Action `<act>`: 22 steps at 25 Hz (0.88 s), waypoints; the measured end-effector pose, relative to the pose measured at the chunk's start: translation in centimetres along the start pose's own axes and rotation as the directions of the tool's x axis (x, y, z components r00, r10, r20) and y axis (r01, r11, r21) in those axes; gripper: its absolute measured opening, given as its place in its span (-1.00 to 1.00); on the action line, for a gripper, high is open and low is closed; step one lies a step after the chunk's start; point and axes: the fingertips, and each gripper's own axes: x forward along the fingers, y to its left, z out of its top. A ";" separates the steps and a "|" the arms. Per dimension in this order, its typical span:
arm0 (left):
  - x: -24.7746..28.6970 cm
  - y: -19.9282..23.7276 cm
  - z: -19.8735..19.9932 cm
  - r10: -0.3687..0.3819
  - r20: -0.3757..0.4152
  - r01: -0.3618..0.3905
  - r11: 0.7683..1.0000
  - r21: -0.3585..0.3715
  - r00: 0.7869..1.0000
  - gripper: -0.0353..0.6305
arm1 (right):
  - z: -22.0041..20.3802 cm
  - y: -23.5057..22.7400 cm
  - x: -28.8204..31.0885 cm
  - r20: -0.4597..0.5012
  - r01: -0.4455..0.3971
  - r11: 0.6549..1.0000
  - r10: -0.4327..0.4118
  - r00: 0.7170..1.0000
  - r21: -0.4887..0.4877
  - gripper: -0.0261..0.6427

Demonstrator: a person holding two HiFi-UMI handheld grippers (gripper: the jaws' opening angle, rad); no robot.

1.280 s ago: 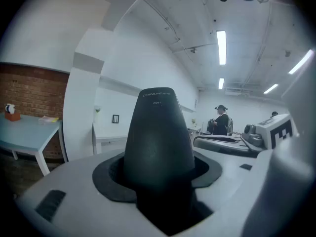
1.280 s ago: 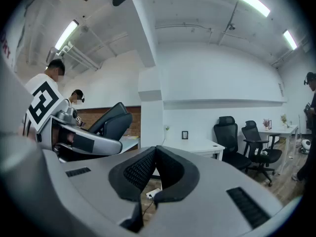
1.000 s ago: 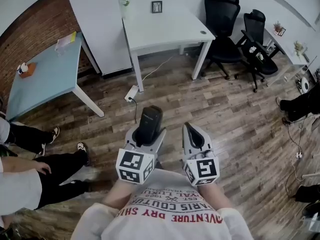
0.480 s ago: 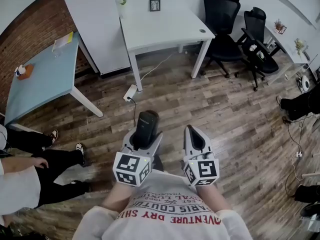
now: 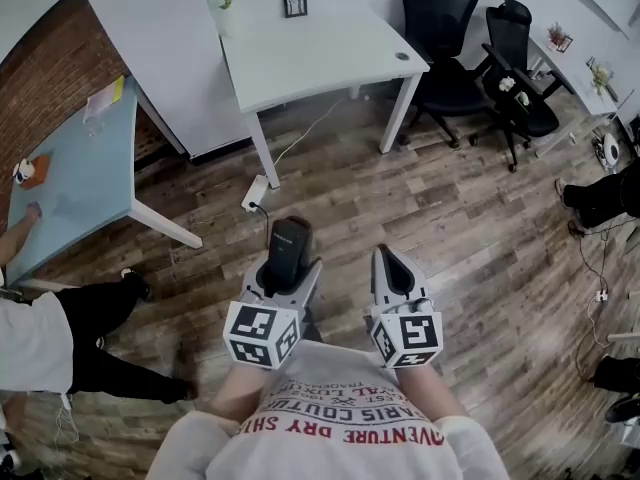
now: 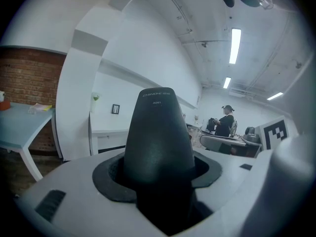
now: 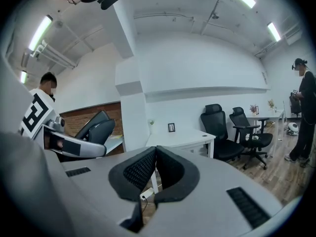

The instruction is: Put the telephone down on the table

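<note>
A black telephone handset (image 5: 288,251) stands up between the jaws of my left gripper (image 5: 281,268), which is shut on it; in the left gripper view the handset (image 6: 159,132) fills the middle and hides the jaw tips. My right gripper (image 5: 389,266) is beside it, shut with nothing between its pads (image 7: 148,169). Both are held low over the wooden floor, well short of the white table (image 5: 310,53) ahead. In the right gripper view the white table (image 7: 180,138) stands straight in front.
A light blue table (image 5: 70,173) stands at the left, with a person (image 5: 45,338) beside it. Two black office chairs (image 5: 470,43) sit at the right of the white table. A power strip (image 5: 252,193) and cable lie on the floor. A small picture frame (image 5: 294,3) stands on the white table.
The view has moved forward, so the white table sits closer. The person at the left has stood and reached onto the blue table. Both grippers keep their grip and pose.
</note>
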 end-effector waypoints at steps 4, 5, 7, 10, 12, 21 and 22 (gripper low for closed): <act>4.6 4.1 3.0 -0.033 -0.013 0.033 0.999 0.005 0.999 -0.05 | 0.8 -1.0 5.9 -0.019 0.032 0.999 -0.032 0.999 0.008 -0.85; 5.8 5.1 3.9 -0.042 -0.019 0.042 0.999 0.006 0.999 -0.05 | 1.1 -1.4 7.5 -0.025 0.044 0.999 -0.044 0.999 0.013 -0.85; 8.2 7.4 5.8 -0.060 -0.027 0.061 0.998 0.012 0.998 -0.05 | 1.9 -1.9 10.8 -0.031 0.065 0.998 -0.065 0.997 0.019 -0.85; 11.3 11.0 8.5 -0.084 -0.029 0.085 0.996 0.024 0.996 -0.05 | 3.3 -2.1 15.5 -0.027 0.088 0.996 -0.088 0.996 0.016 -0.85; 13.1 13.3 10.2 -0.098 -0.026 0.099 0.995 0.032 0.995 -0.05 | 4.2 -2.1 18.5 -0.021 0.098 0.995 -0.098 0.995 0.012 -0.85; 19.6 19.8 13.9 -0.133 -0.050 0.135 0.990 0.043 0.990 -0.05 | 5.8 -3.1 28.2 -0.034 0.103 0.995 -0.103 0.994 -0.007 -0.85; 20.3 20.2 14.0 -0.131 -0.054 0.134 0.990 0.040 0.990 -0.05 | 5.9 -3.4 29.1 -0.038 0.097 0.995 -0.097 0.995 -0.011 -0.85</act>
